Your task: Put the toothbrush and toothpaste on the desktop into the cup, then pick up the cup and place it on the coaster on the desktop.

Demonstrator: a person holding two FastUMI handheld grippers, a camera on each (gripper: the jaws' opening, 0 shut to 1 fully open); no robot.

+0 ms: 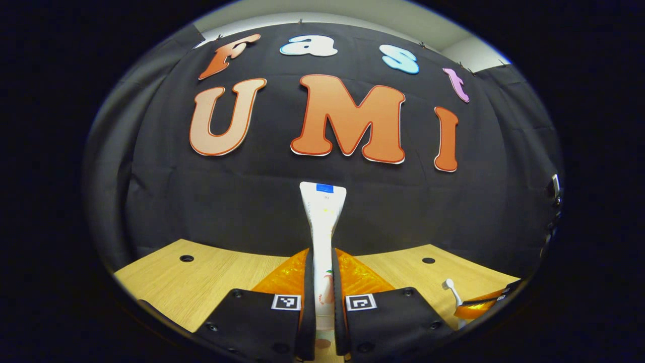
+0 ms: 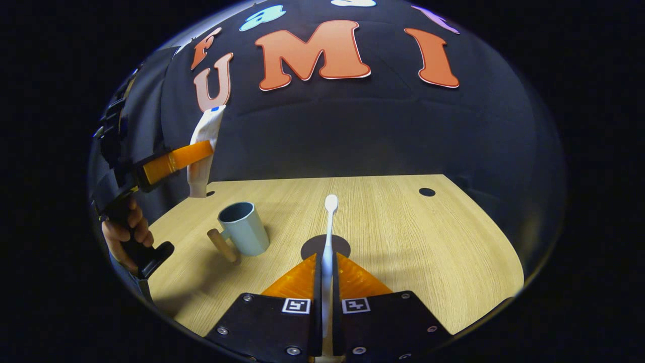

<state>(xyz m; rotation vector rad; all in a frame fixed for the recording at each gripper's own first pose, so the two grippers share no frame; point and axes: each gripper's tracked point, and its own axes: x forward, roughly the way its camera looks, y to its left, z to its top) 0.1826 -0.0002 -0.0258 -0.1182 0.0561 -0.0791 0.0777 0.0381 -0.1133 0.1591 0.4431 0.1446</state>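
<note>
While the cup [image 2: 243, 228] stands upright on the desk [image 2: 403, 237], nothing seen inside, the left gripper [image 1: 322, 282] pinches the toothpaste [image 1: 322, 222] upright in air; the right gripper [image 2: 326, 282] clamps the toothbrush [image 2: 329, 222] above the coaster [image 2: 312, 247]. Tube print unreadable.

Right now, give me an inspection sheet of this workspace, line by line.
Surface: wooden desktop, two round holes.
Job's things: toothpaste upright in the left claw; toothbrush in the right claw; cup upright, empty, wooden handle; dark round coaster beside it.
Clutter: nothing seen.
Claws: both shut on their items, above the desktop.
Cables: nothing seen.
Surroundings: black cloth wall; a hand holding the left claw.
</note>
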